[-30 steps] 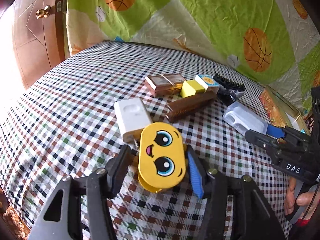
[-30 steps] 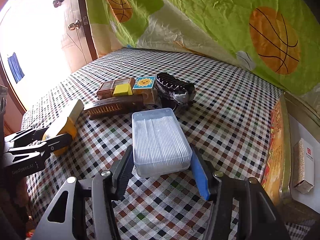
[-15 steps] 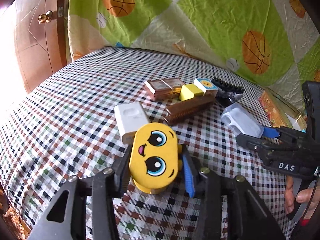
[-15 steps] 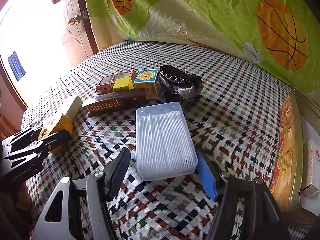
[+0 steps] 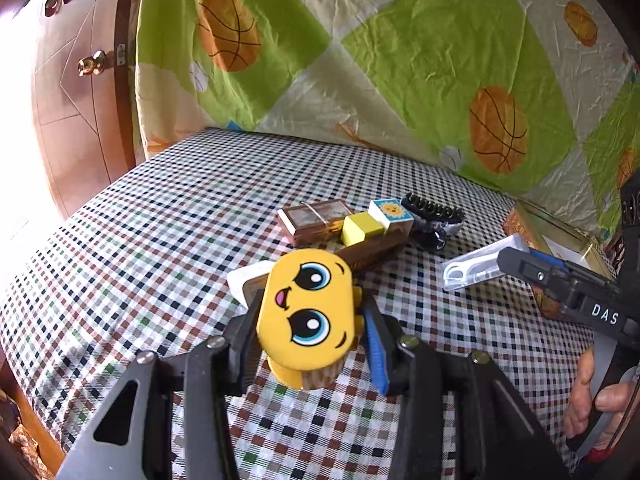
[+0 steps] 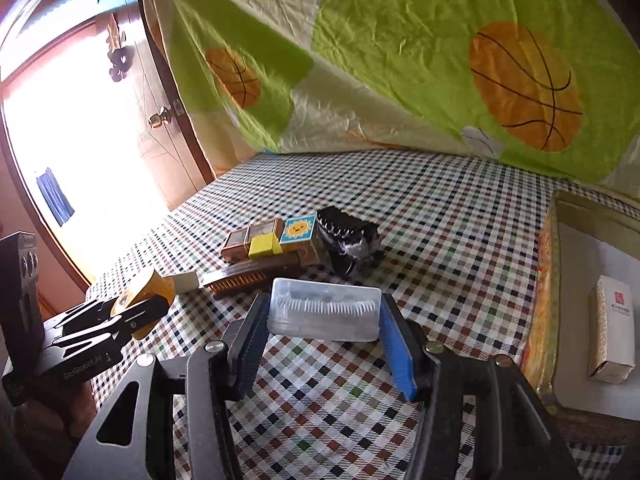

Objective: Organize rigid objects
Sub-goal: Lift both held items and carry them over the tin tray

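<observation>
Two rigid items, each clamped in a claw above the checked tablecloth [image 5: 160,240].
Left gripper [image 5: 310,320] grips yellow face block [image 5: 306,312] at lower centre; right gripper [image 6: 324,332] grips clear plastic box [image 6: 324,314], centre. Both likely light, stiff and smooth, so prone to slip; hold by flat long sides.
</observation>
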Tool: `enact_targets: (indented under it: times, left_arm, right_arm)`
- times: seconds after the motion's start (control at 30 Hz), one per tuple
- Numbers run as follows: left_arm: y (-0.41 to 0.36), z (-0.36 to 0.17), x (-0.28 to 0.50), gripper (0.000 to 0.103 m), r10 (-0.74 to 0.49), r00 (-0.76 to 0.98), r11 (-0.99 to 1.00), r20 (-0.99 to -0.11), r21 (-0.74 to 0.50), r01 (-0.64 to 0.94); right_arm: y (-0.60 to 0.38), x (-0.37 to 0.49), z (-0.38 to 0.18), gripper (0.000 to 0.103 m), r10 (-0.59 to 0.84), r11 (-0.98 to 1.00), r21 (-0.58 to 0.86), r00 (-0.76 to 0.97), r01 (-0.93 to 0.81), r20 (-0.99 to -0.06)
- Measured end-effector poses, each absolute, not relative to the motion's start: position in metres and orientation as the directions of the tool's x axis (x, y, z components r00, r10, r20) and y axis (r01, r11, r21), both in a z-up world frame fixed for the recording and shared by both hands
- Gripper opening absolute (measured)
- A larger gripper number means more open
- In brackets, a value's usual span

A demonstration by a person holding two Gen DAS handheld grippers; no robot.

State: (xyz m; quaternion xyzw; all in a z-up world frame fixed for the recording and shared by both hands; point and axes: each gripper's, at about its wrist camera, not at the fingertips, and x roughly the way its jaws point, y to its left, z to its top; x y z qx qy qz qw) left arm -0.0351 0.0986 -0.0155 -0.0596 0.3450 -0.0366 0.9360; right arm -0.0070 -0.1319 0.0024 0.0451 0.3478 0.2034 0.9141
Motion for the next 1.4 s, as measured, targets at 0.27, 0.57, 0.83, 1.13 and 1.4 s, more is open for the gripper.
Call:
enact_targets:
  times: [0.27, 0.57, 0.83, 1.13, 1.4]
  left_arm:
    - [0.08, -0.009, -0.033, 0.042, -0.101, 0.774, 0.994, -0.625, -0.102, 0.047]
    - [0.072, -0.002, -0.035, 0.042, -0.097, 0.797, 0.995, -0.596, -0.068, 0.071]
    - [0.103, 0.03, -0.039, 0.042, -0.093, 0.834, 0.994, -0.544, -0.092, 0.051]
    - [0.127, 0.061, -0.045, 0.042, -0.033, 0.877, 0.996, -0.479, -0.083, -0.008]
    - [0.104, 0.046, -0.045, 0.042, -0.107, 0.859, 0.993, -0.501, -0.099, 0.066]
  right_arm:
    - [-0.14, -0.02, 0.027, 0.056, 0.386, 0.922, 0.206, 0.759, -0.327, -0.524]
    - [-0.159, -0.021, 0.028, 0.056, 0.33, 0.944, 0.203, 0.803, -0.262, -0.497]
    - [-0.164, -0.024, 0.032, 0.056, 0.314, 0.948, 0.205, 0.825, -0.244, -0.47]
    - [-0.171, -0.025, 0.034, 0.056, 0.317, 0.945, 0.225, 0.833, -0.238, -0.454]
    - [-0.179, -0.031, 0.04, 0.056, 0.305, 0.946, 0.235, 0.852, -0.221, -0.425]
